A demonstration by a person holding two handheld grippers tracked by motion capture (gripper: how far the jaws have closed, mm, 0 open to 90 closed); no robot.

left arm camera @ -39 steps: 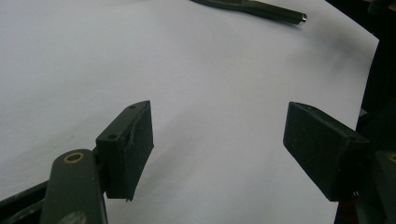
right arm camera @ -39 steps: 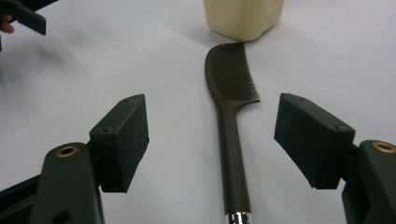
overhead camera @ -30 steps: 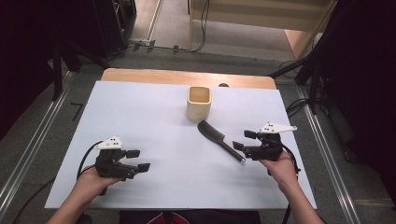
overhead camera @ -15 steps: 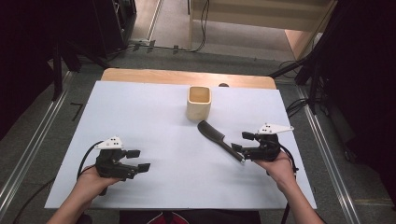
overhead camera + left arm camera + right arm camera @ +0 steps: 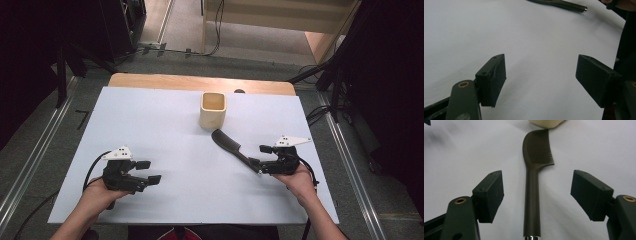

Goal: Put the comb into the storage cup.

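1 dark comb (image 5: 532, 195) lies on the white table cover (image 5: 165, 125), its toothed head just beside 1 cream cup (image 5: 213, 110). Of 2 grippers, the right gripper (image 5: 260, 158) stands open astride the comb's handle, pads clear. The left gripper (image 5: 148, 171), well apart from the cup, gapes empty.

Lab/test rig: white-topped table (image 5: 150, 115), floor rails (image 5: 30, 165), loose cables (image 5: 217, 30) (dark surrounds).

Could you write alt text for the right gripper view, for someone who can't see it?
A dark brown comb lies flat on a white table cover, its handle running between the open right gripper, whose black fingers stand apart from it on either side. A cream cup sits just beyond the comb's toothed end.
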